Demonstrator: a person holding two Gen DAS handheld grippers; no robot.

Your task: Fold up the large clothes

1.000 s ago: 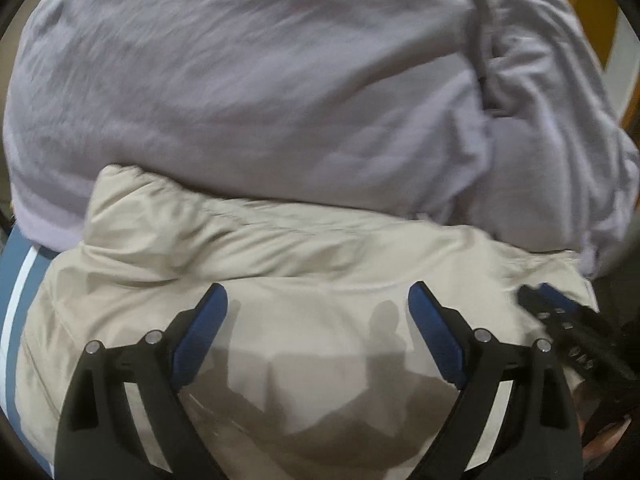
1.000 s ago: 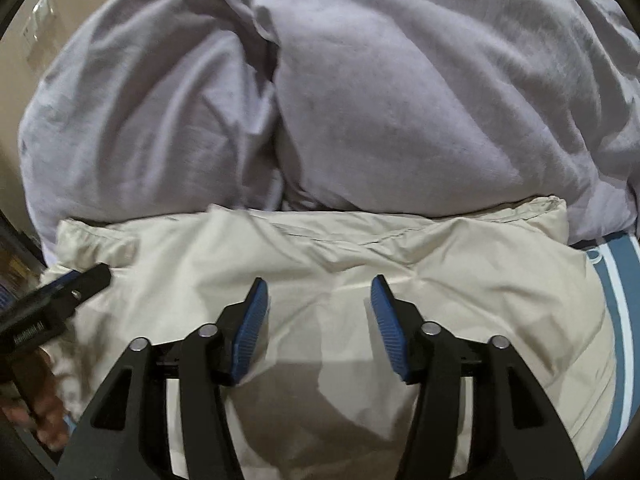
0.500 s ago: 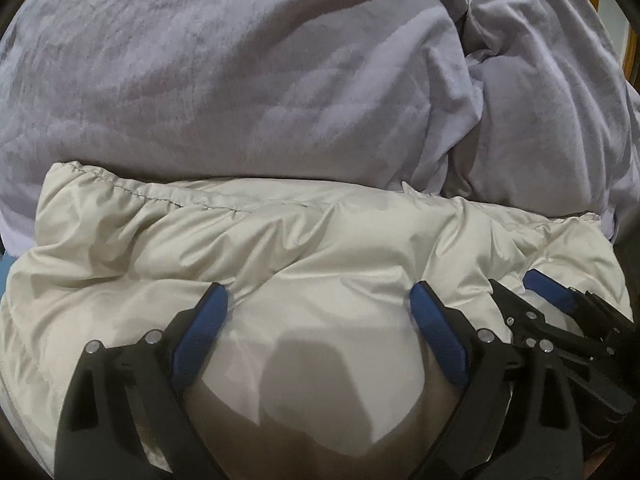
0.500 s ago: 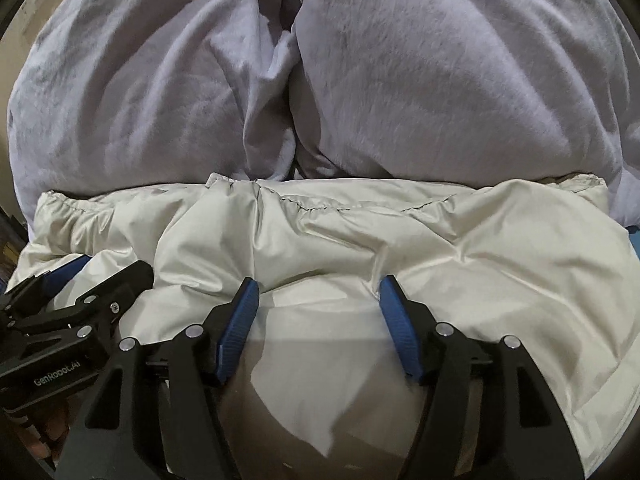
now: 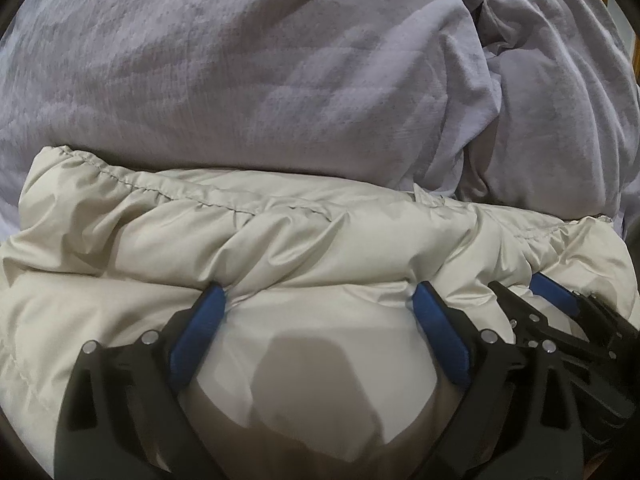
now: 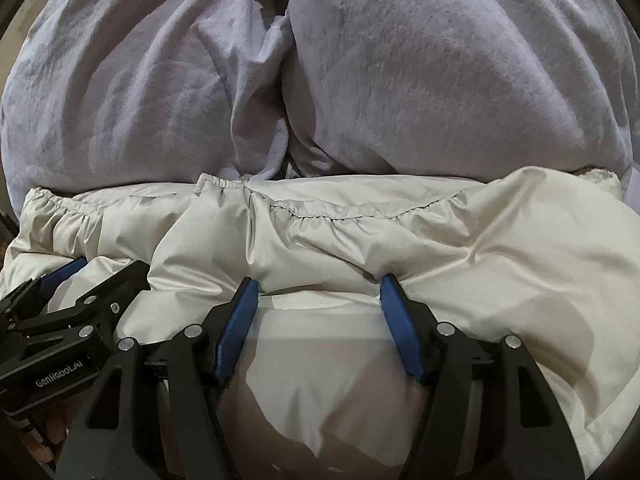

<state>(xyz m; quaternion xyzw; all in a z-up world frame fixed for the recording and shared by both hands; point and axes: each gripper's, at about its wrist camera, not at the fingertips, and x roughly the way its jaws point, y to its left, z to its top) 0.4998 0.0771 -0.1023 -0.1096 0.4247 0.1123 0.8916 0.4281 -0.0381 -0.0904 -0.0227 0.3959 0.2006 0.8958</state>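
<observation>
A puffy cream padded jacket (image 5: pixel 280 240) lies folded in front of me, its gathered hem seam running across the far edge; it also fills the right wrist view (image 6: pixel 400 240). My left gripper (image 5: pixel 318 300) is open, both blue fingertips pressed down into the jacket's padding. My right gripper (image 6: pixel 318 290) is open too, its tips pushed into the jacket the same way. The right gripper shows at the right edge of the left wrist view (image 5: pixel 560 320); the left gripper shows at the left of the right wrist view (image 6: pixel 72 304). The two sit side by side, close together.
A large rumpled lilac-grey duvet (image 5: pixel 260 72) is heaped directly behind the jacket and fills the far half of both views (image 6: pixel 440 60). A deep fold splits it (image 6: pixel 284 60). A strip of wooden furniture shows at the top right (image 5: pixel 628 20).
Both grippers moved forward and down onto the jacket and closer together. Their tips now dent the padding, and the blue-striped bedding seen earlier at the sides is out of view.
</observation>
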